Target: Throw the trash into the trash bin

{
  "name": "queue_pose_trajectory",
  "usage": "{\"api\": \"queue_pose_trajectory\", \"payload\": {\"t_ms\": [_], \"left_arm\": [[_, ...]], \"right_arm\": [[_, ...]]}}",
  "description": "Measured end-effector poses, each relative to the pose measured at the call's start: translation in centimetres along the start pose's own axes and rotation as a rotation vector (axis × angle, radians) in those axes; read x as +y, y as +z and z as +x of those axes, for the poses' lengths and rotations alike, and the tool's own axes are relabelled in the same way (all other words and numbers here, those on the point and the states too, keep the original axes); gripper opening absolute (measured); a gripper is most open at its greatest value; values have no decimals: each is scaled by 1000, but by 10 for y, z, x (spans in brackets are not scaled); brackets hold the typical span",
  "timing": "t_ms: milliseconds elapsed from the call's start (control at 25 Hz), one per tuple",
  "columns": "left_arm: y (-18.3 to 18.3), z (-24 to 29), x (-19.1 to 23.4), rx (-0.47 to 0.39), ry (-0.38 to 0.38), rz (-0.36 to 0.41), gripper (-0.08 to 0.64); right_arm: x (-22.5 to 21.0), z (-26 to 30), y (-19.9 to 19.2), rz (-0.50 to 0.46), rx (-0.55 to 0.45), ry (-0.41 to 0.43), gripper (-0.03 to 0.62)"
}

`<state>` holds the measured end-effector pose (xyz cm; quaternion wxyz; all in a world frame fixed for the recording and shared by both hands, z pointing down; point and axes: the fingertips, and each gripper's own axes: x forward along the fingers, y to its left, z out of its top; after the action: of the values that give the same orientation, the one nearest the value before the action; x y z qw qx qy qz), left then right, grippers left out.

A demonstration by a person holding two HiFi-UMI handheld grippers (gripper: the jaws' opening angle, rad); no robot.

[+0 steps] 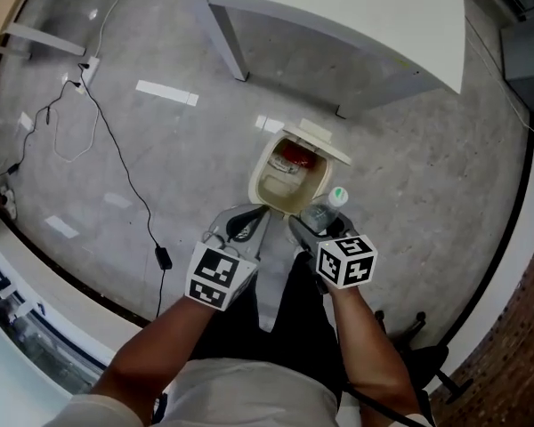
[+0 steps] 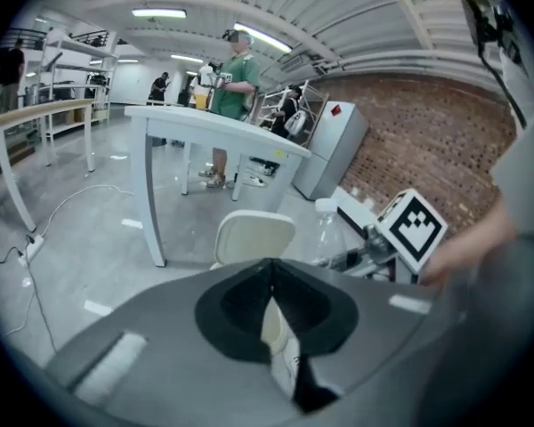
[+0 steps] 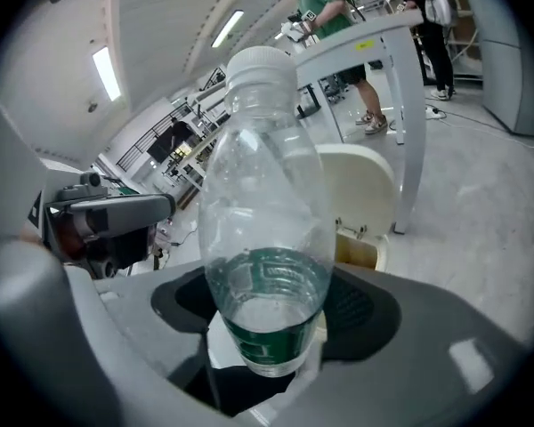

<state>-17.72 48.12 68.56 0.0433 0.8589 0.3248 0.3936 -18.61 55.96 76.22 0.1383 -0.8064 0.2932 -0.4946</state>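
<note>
Clear ribbed plastic bottle [image 3: 265,194] clamped in right hand-held gripper [image 3: 267,345]; left hand-held gripper [image 2: 269,283] closed, empty.

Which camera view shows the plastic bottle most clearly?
The right gripper view: the plastic bottle fills the frame, clamped between the jaws, cap and label clear. The head view shows it small, beside the trash bin. The left gripper view shows a faint part.

The bottle [image 3: 265,229] in the right gripper [image 3: 267,332] looked clear, glossy plastic, the bin [image 1: 254,178] ahead smooth cream plastic, the floor [image 1: 160,158] beneath polished concrete.
</note>
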Motion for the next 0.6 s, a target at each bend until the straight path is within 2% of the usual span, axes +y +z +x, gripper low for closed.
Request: {"api": "queue_pose_trajectory", "payload": {"t_ms": [360,600], "left_arm": [[-40,44,34,74,40,15,8],[-38,63,40,56,18,46,9]], "right_arm": [[-60,96,-48,111,155,-34,325],[-89,134,-54,26,234,-74,325]]}}
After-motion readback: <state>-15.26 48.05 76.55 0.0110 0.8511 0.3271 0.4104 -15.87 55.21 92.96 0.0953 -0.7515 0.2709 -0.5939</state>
